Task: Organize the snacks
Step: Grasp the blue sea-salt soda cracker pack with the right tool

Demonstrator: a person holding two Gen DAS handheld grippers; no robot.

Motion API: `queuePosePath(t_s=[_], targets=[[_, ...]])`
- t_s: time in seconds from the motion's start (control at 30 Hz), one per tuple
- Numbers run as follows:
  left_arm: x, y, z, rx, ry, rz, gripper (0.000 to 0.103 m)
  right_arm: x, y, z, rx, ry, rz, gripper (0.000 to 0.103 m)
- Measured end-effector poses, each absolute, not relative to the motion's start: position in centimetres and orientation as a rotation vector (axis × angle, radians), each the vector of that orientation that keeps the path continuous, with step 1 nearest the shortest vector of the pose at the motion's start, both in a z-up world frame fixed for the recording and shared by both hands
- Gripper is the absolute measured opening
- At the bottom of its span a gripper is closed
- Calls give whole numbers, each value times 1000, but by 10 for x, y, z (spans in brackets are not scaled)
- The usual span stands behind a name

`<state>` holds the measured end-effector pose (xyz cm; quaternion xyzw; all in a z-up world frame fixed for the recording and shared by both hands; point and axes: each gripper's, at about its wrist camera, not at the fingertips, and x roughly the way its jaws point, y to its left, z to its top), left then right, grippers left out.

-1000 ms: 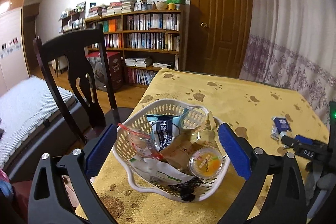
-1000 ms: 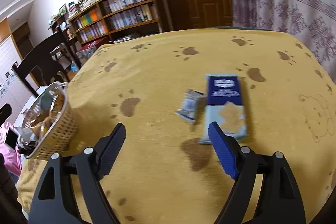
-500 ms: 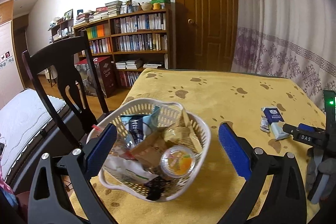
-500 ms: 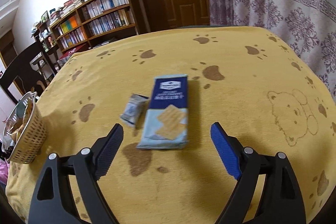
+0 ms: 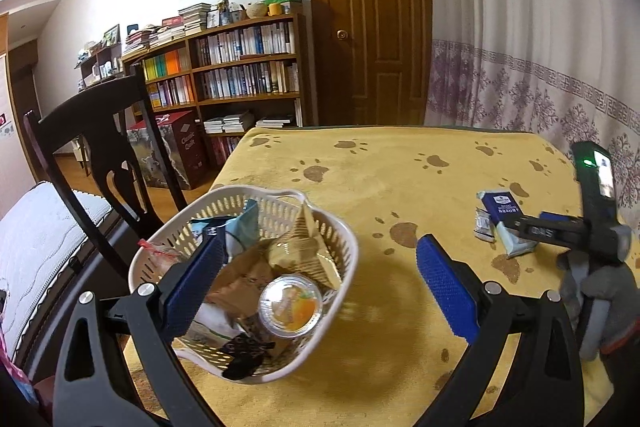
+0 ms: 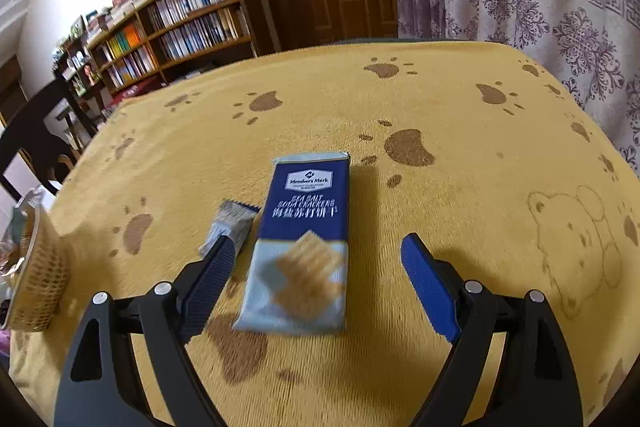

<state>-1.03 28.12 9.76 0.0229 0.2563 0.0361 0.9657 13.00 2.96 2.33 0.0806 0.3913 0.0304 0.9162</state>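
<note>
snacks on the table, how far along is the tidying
Mostly done: the basket already holds several snacks, including a jelly cup. Nothing is in hand; the right hand-held gripper is open around the cracker pack. That pack and the small wrapper beside it remain on the yellow cloth.

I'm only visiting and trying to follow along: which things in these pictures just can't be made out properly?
- Small grey packet: right wrist view, print too blurred to read, near end behind a finger.
- Basket contents: left wrist view, lower snacks buried under the jelly cup and a finger.
- Cracker pack: left wrist view, partly covered by the right gripper.
</note>
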Motion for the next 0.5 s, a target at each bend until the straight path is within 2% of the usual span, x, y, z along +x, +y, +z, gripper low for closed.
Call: queuePosePath(t_s=[0.23, 0.37, 0.4, 0.47, 0.5], targets=[[-6, 270, 95, 60, 532, 50, 99, 152, 50, 15, 95, 867, 54, 84], [-5, 261, 93, 76, 537, 29, 99, 153, 53, 15, 30, 868, 11, 66], [-4, 258, 93, 79, 539, 24, 99, 152, 52, 15, 23, 866, 12, 64], [-2, 251, 91, 90, 544, 11, 99, 150, 47, 15, 16, 861, 11, 53], [-1, 247, 91, 96, 545, 4, 99, 147, 44, 15, 17, 860, 14, 52]])
